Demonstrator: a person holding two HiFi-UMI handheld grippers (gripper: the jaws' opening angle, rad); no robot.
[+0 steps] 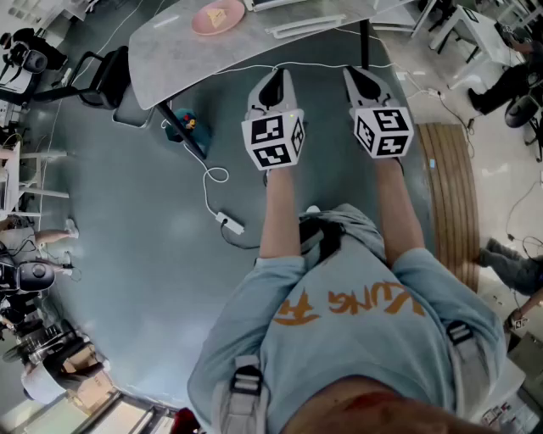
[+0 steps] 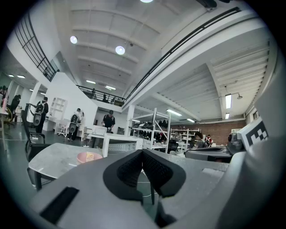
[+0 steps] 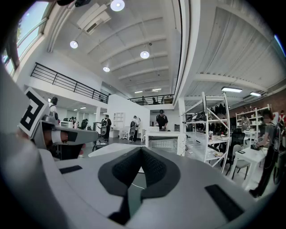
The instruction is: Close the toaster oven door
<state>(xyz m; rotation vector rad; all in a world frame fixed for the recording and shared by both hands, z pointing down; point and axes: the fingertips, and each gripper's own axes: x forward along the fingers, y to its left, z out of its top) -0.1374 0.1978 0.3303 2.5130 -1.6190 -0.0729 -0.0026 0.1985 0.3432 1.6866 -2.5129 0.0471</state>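
Though nothing is grasped yet, the grey stone-look table [image 1: 161, 38] fills the head view's upper left. White boxy toaster oven [image 3: 166, 142]: centre of right gripper view, well ahead of the jaws, door too small to read. Left gripper [image 1: 273, 76], right gripper [image 1: 361, 75]: all 4 jaws clenched, empty. Right looks nearer.

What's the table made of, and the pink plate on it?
The table top looks like stone or stone-print laminate: pale grey, mottled, matte. The pink plate looks like smooth plastic, maybe glazed ceramic: even colour, soft sheen.
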